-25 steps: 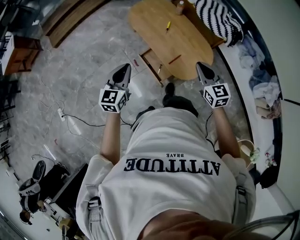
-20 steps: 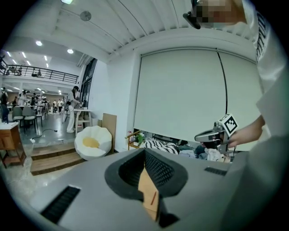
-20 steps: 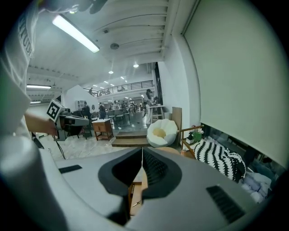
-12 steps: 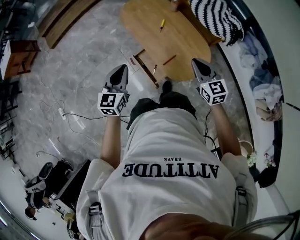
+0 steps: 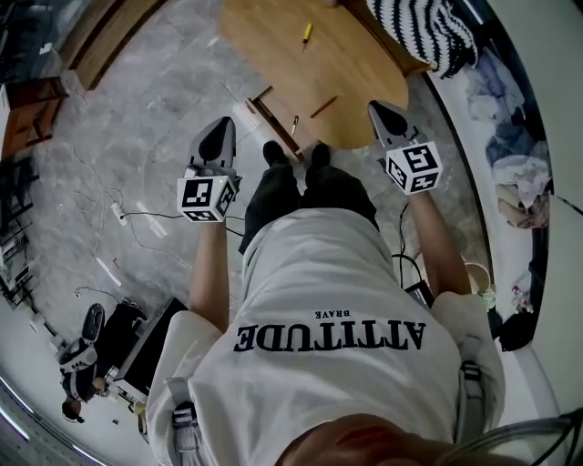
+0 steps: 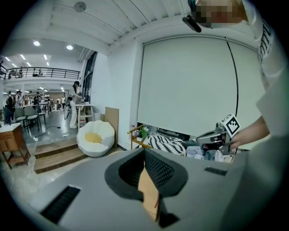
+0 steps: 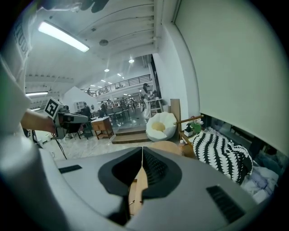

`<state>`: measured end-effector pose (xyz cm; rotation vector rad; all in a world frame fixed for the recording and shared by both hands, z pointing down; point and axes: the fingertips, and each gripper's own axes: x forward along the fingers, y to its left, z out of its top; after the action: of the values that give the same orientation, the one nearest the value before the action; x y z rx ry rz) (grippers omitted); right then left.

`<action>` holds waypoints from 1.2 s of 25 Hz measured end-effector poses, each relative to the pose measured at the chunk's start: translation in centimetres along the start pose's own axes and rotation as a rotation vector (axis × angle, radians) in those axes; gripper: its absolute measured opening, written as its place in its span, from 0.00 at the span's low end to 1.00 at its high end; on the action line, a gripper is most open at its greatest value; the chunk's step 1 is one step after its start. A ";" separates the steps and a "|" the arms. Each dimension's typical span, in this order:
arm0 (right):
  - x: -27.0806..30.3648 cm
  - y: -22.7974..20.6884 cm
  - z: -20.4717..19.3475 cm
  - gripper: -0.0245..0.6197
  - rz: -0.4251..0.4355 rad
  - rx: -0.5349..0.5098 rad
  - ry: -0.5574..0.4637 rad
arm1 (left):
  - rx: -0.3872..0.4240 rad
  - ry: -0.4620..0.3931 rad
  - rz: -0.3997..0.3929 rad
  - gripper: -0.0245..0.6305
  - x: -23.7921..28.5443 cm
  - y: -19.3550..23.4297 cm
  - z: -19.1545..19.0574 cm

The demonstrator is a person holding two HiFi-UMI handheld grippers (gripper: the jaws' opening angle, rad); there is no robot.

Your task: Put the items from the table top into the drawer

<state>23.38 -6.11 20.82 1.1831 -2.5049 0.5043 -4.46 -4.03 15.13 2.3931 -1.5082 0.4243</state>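
Head view. Person stands at the near end of an oval wooden table (image 5: 351, 68), shoes (image 5: 273, 152) close to its edge. Left gripper (image 5: 219, 136) is held over the grey floor (image 5: 155, 118), left of the table. Right gripper (image 5: 383, 115) is over the table's near right rim. Both point forward and somewhat down. On the tabletop: a yellow-handled screwdriver (image 5: 307, 35) toward the far side and a thin reddish stick (image 5: 322, 107) nearer the person, well apart. The drawer (image 5: 264, 107) stands pulled out at the table's left side; a small thin tool (image 5: 294, 125) lies in it. A striped cushion (image 5: 424, 27) is beyond the table's right end.

Left gripper view. Jaws together at the tips, nothing between them; a sliver of table wood shows through the gap lower down. A white beanbag (image 6: 95, 137) is to the left, the cushion behind, the right gripper far right.

Right gripper view. Jaws pressed together, empty. Table and cushion are ahead, the left gripper at far left.
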 end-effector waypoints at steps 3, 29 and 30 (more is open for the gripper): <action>1.3 0.2 -0.4 0.07 0.006 0.010 0.022 | -0.009 0.009 0.000 0.07 0.8 1.0 -0.3; 18.4 1.2 -5.6 0.07 -0.109 0.109 0.194 | -0.004 0.114 -0.194 0.07 14.1 14.3 -9.5; 19.4 1.0 -5.8 0.07 -0.113 0.114 0.196 | -0.003 0.118 -0.203 0.07 14.8 14.7 -10.0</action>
<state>11.71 -15.91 34.17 1.2435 -2.2563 0.7051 -12.65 -18.44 31.21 2.4412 -1.2017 0.5059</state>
